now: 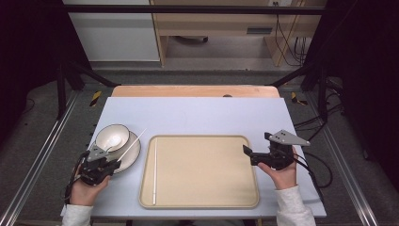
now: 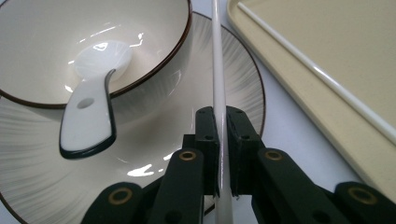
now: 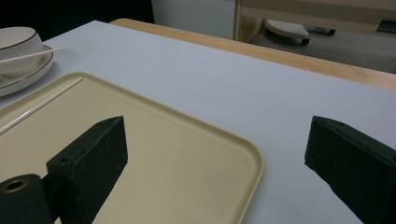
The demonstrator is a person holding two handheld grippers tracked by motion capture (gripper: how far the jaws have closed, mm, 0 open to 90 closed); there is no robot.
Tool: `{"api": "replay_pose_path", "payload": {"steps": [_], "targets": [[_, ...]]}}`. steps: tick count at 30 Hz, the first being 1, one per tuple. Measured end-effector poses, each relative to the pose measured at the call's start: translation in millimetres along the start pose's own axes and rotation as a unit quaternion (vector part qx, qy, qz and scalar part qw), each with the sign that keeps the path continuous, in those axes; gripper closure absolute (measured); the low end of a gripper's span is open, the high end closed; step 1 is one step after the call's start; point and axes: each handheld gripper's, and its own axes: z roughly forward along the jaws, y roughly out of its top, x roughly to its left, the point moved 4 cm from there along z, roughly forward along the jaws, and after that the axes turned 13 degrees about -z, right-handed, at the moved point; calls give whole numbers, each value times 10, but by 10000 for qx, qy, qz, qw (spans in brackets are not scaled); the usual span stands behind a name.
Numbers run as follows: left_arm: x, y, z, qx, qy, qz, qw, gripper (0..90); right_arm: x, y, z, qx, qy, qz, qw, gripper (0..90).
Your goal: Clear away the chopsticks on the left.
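1. A beige tray is seen at the centre of the tabletop, with one white chopstick laid along its left edge.
2. At the left of the high view, a bowl is set on a plate; a white spoon is rested in the bowl.
3. A second white chopstick is clamped between the jaws of the left hand-held gripper, slanting over the plate rim.
4. The right hand-held gripper is held released beside the tray's right edge.

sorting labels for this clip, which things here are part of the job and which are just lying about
In the job: chopstick clamped in the left gripper; second chopstick; tray.
Lying about: bowl, spoon, plate, idle right gripper.
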Motion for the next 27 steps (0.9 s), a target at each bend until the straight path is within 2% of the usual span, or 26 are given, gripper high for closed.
{"api": "replay_pose_path", "payload": {"steps": [4,11,15,16,17,22,27], "targets": [[-67,20,-26,-111,8,-18,9999,840,-4,0,-4,-5,-1,-1,10000,63],[-304,52,-42,-343,-8,-112,9993,840,-14,9,-28,-43,-14,7,10000,62],[-451,50,-24,-446,-70,-114,9989,840,-22,13,-40,-65,-40,22,10000,63],[-451,50,-24,-446,-70,-114,9989,839,-22,13,-40,-65,-40,22,10000,63],[-521,48,-21,-473,-76,-74,9988,840,-22,14,-41,-68,-44,23,10000,63],[-665,45,-15,-605,-101,-134,9980,840,-25,10,-39,-63,-46,23,10000,63],[-790,34,-5,-748,-86,-307,9967,840,-35,10,-50,-79,-66,30,9999,63]]}}
